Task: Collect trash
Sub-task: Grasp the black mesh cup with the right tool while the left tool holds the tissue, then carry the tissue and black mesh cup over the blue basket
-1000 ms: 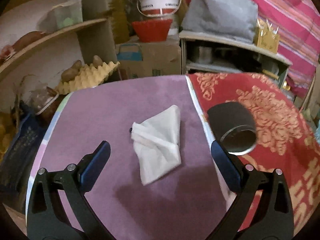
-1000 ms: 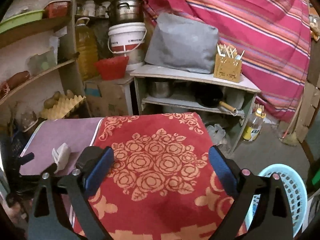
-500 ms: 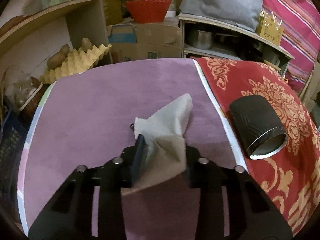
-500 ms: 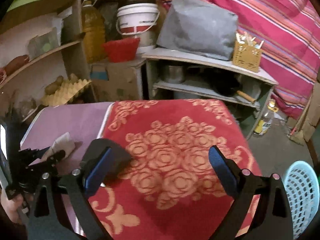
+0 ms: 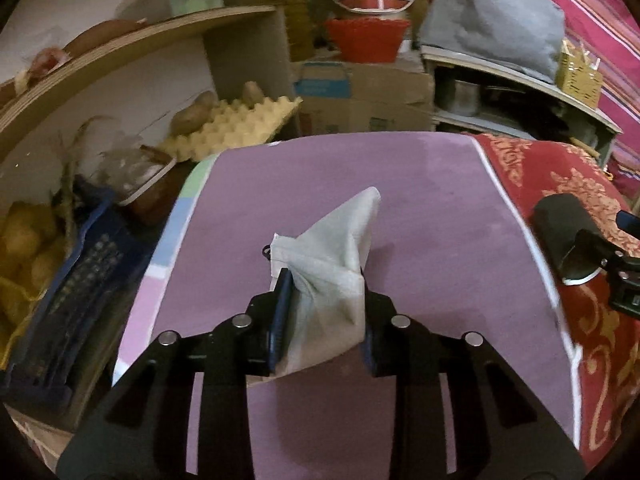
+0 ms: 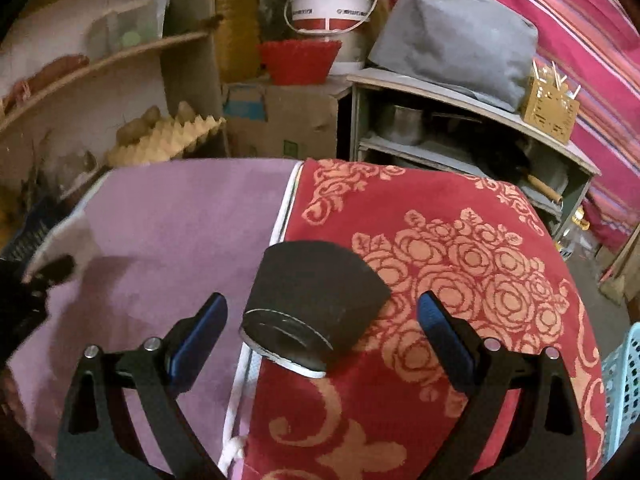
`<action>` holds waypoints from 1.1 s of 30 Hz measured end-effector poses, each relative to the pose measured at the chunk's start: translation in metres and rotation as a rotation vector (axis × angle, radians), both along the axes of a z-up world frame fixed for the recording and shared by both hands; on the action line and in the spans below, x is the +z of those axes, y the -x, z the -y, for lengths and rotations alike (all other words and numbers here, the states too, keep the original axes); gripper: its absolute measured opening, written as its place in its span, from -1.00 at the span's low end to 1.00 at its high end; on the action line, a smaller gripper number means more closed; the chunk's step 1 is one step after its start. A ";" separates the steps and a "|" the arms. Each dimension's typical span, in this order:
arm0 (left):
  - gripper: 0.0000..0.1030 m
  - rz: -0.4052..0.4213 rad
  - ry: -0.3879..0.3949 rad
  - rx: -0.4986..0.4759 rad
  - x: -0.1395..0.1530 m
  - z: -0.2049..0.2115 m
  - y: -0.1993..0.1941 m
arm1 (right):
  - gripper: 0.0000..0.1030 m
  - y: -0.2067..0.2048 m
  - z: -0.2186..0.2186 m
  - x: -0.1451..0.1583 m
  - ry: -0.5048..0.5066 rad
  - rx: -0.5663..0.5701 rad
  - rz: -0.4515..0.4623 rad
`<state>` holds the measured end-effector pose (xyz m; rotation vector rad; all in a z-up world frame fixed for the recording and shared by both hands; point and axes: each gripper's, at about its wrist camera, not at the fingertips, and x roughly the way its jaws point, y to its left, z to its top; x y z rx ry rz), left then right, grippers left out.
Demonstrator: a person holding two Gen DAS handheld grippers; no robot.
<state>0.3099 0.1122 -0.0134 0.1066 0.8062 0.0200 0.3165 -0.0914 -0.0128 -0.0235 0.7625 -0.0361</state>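
My left gripper (image 5: 324,312) is shut on a crumpled white tissue (image 5: 332,264) and holds it over the purple cloth (image 5: 420,208); the tissue's tip points away from me. A black paper cup (image 6: 312,300) lies on its side at the seam between the purple cloth and the red rose-patterned cloth (image 6: 460,248), open mouth towards me. My right gripper (image 6: 322,320) is open, its fingers on either side of the cup without touching it. The cup also shows at the right edge of the left wrist view (image 5: 564,232).
A light blue plastic basket (image 6: 624,380) stands on the floor at the far right. Behind the table are shelves with an egg tray (image 5: 236,124), a cardboard box (image 5: 360,96), a red bowl (image 6: 300,60) and a white bucket (image 6: 332,4). A dark blue crate (image 5: 68,292) sits at the left.
My left gripper closed on the tissue and lifted it slightly. My right gripper moved left and forward until its open fingers flank the black cup.
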 end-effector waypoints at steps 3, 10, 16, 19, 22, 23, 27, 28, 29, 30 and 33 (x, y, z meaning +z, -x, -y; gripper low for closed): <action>-0.44 -0.004 -0.008 0.020 -0.005 -0.007 0.003 | 0.82 -0.007 -0.001 -0.009 0.008 -0.006 -0.020; -0.44 -0.006 -0.011 0.037 -0.009 -0.008 0.005 | 0.75 -0.015 0.001 -0.026 -0.003 -0.011 -0.062; -0.44 -0.009 -0.030 0.040 -0.009 0.000 0.006 | 0.54 -0.012 0.010 -0.023 -0.040 0.001 -0.040; -0.44 -0.006 -0.026 0.050 -0.004 0.003 0.010 | 0.53 -0.005 0.017 -0.019 -0.050 0.009 -0.038; -0.44 0.005 -0.012 0.060 0.003 0.008 0.019 | 0.53 0.009 0.029 -0.009 -0.060 0.010 -0.026; -0.44 0.014 -0.007 0.065 0.008 0.010 0.023 | 0.53 0.015 0.033 -0.005 -0.064 0.012 -0.022; -0.44 0.034 0.014 0.060 0.020 0.028 0.043 | 0.53 0.046 0.057 0.013 -0.093 0.019 0.005; -0.44 0.040 0.012 0.056 0.022 0.035 0.049 | 0.53 0.055 0.065 0.018 -0.100 0.018 0.012; -0.44 0.046 0.008 0.053 0.023 0.040 0.054 | 0.53 0.065 0.073 0.023 -0.104 0.018 0.023; -0.44 0.052 0.004 0.046 0.025 0.047 0.061 | 0.53 0.076 0.080 0.028 -0.104 0.015 0.034; -0.44 0.063 0.010 0.025 0.030 0.066 0.079 | 0.53 0.101 0.104 0.044 -0.113 -0.001 0.074</action>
